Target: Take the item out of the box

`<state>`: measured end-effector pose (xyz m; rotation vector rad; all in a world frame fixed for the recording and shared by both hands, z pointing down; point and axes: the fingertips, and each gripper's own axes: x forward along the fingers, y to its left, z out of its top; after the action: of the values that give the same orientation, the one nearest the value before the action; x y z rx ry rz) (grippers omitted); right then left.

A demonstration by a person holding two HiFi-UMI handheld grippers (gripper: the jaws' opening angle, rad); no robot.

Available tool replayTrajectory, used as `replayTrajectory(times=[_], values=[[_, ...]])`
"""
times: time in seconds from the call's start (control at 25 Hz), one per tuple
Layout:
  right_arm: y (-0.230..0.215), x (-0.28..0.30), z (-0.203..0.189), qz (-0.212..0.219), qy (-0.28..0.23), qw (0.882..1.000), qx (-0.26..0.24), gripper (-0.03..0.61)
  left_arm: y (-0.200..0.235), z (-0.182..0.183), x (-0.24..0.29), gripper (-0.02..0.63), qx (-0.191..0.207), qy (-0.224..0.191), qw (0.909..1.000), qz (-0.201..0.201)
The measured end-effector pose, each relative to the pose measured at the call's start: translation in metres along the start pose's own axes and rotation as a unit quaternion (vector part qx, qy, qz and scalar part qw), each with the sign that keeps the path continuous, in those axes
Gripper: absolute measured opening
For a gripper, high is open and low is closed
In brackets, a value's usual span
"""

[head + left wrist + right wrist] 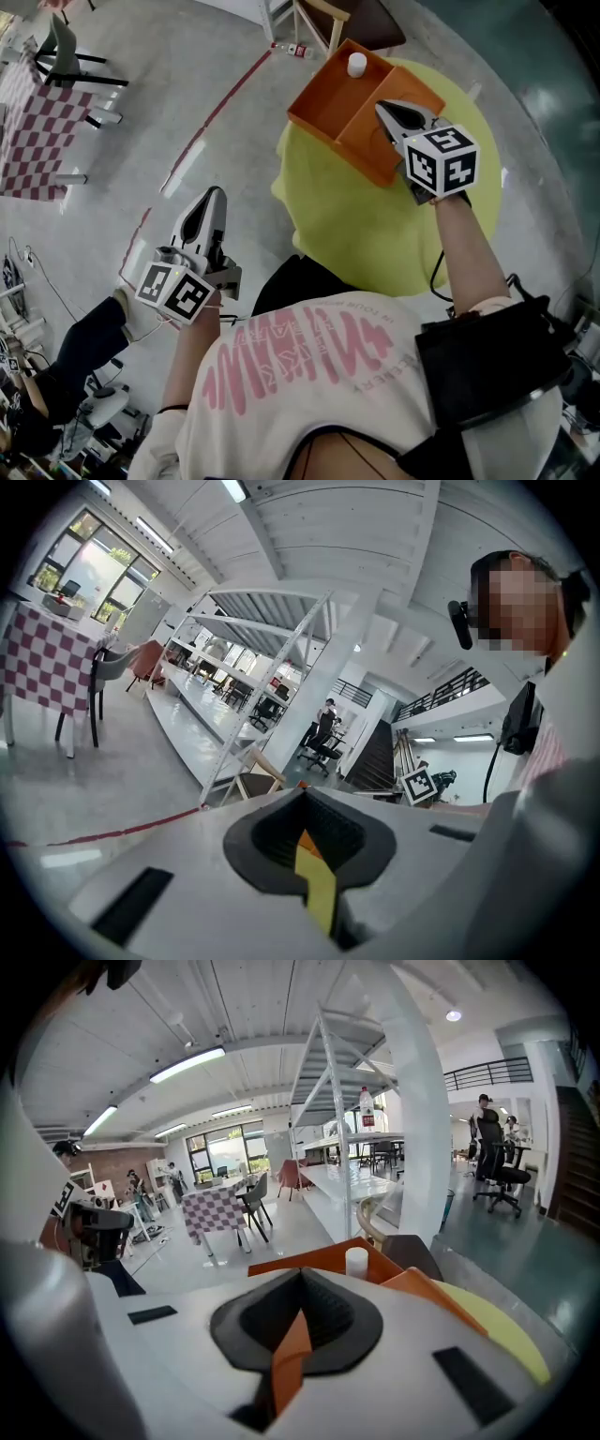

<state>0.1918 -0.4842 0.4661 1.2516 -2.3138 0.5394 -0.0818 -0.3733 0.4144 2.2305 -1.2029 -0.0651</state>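
Note:
An orange box [361, 112] with two compartments stands at the far side of a round yellow table [356, 225]. A small white cylinder [356, 64] stands upright in its far compartment; the near compartment is partly hidden by my right gripper. My right gripper [386, 111] hovers over the near compartment, shut and empty. In the right gripper view the box [319, 1262] and the white cylinder [356, 1260] lie just beyond the jaw tips [300, 1274]. My left gripper [211, 202] is off the table to the left, over the floor, shut with nothing in it [302, 794].
A checkered table [28, 131] with chairs stands at far left. A red tape line [216, 117] crosses the grey floor, with a bottle [291, 49] lying near a wooden chair [328, 19]. Another person's legs [84, 342] are at lower left.

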Motion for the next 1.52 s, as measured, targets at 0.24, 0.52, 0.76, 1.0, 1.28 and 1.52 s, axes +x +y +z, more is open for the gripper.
replayTrajectory(times=[0.24, 0.52, 0.76, 1.0, 1.28, 1.52], values=[[-0.012, 0.037, -0.001, 0.018, 0.039, 0.998, -0.042, 0.006, 0.01, -0.011, -0.001, 0.007, -0.008, 0.014, 0.9998, 0.015], [-0.039, 0.07, -0.004, 0.016, 0.064, 0.996, -0.056, 0.006, 0.023, -0.025, -0.004, 0.007, -0.013, 0.028, 0.9988, 0.038], [-0.052, 0.087, 0.007, 0.008, 0.081, 0.995, -0.057, 0.006, 0.031, -0.017, -0.013, 0.008, -0.014, 0.038, 0.9978, 0.051], [-0.068, 0.102, 0.013, -0.004, 0.091, 0.994, -0.057, 0.006, 0.039, -0.023, -0.012, 0.008, -0.019, 0.048, 0.9971, 0.055], [-0.085, 0.113, 0.018, -0.013, 0.094, 0.995, -0.037, 0.006, 0.051, -0.032, -0.015, 0.008, -0.032, 0.046, 0.9961, 0.068], [-0.084, 0.126, 0.021, 0.013, 0.117, 0.993, -0.018, 0.167, 0.057, -0.03, -0.017, 0.007, -0.037, 0.046, 0.9956, 0.072]])
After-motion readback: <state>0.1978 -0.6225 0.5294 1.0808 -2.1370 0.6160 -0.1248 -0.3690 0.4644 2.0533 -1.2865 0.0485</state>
